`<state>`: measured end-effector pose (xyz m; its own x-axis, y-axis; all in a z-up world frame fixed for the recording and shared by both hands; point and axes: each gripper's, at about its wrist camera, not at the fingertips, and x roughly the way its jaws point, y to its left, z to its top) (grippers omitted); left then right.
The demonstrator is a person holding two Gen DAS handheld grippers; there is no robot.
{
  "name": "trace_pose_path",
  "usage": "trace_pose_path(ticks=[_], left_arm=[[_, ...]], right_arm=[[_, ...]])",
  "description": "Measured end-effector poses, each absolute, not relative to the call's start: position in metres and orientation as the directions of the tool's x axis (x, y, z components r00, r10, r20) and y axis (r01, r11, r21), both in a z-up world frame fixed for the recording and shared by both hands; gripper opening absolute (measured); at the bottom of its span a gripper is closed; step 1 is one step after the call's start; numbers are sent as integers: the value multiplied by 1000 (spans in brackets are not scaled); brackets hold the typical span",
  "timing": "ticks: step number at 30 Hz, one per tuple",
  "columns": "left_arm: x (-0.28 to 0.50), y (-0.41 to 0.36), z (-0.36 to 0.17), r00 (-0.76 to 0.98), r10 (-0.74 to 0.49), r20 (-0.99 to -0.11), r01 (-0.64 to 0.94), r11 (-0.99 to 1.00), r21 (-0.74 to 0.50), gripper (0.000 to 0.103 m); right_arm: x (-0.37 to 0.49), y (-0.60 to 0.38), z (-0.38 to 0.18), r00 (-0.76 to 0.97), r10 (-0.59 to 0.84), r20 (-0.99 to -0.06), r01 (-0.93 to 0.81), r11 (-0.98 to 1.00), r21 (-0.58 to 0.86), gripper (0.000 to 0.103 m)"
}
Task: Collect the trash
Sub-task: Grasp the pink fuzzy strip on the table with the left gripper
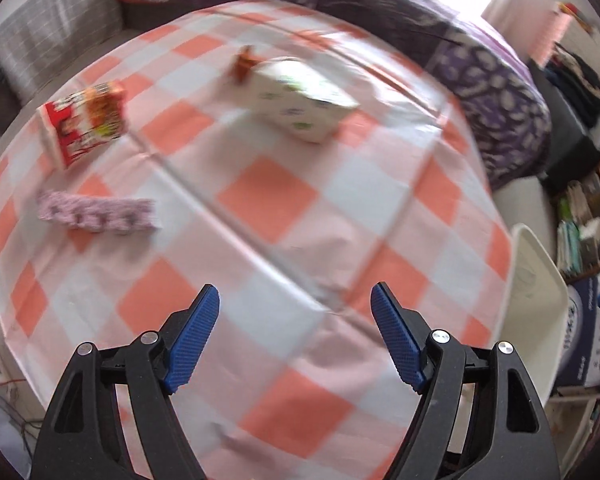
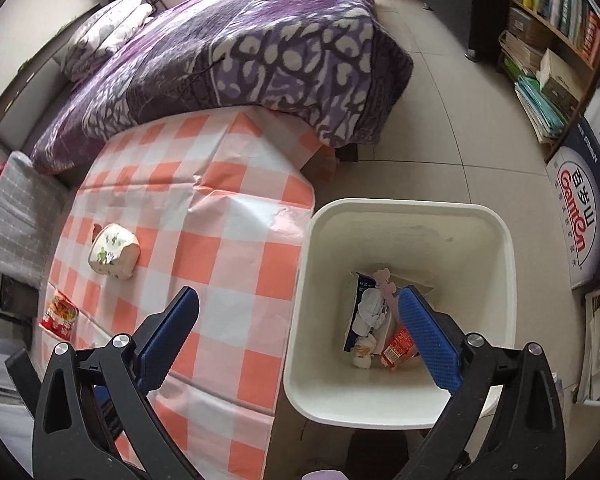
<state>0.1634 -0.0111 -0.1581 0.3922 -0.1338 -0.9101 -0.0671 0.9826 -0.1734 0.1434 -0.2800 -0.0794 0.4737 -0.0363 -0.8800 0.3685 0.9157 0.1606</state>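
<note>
My left gripper (image 1: 295, 302) is open and empty above the near part of the checked table (image 1: 268, 196). On the table lie a red snack packet (image 1: 85, 120), a white flowered tissue pack (image 1: 302, 100), a purple patterned wrapper (image 1: 98, 213) and a small brown-red wrapper (image 1: 243, 62). My right gripper (image 2: 298, 308) is open and empty above the white trash bin (image 2: 496, 248), beside the table's right edge. The bin holds several wrappers and crumpled paper (image 2: 374, 320). The tissue pack (image 2: 114, 251) and the red packet (image 2: 59, 314) also show in the right wrist view.
A bed with a purple blanket (image 2: 260, 56) stands behind the table. A grey cushion (image 2: 14, 220) lies at the left. A bookshelf (image 2: 556, 24) and printed cardboard boxes (image 2: 580, 208) stand on the tiled floor at the right. The bin's rim (image 1: 536, 304) shows in the left view.
</note>
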Motion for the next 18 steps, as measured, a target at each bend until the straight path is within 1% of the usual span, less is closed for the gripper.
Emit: trace_pose_path(ticks=[5, 11, 14, 18], left_arm=[[172, 47, -167, 386, -55, -921, -196, 970, -140, 77], [176, 117, -185, 357, -57, -932, -429, 876, -218, 78], [181, 134, -190, 362, -56, -931, -504, 828, -246, 78], [197, 138, -188, 373, -39, -927, -556, 791, -256, 80]], right_arm=[[160, -239, -84, 458, -24, -889, 295, 947, 126, 96], [175, -199, -92, 441, -3, -897, 232, 966, 111, 96], [179, -184, -97, 432, 0, -902, 208, 973, 100, 96], [182, -169, -101, 424, -10, -906, 172, 983, 70, 96]])
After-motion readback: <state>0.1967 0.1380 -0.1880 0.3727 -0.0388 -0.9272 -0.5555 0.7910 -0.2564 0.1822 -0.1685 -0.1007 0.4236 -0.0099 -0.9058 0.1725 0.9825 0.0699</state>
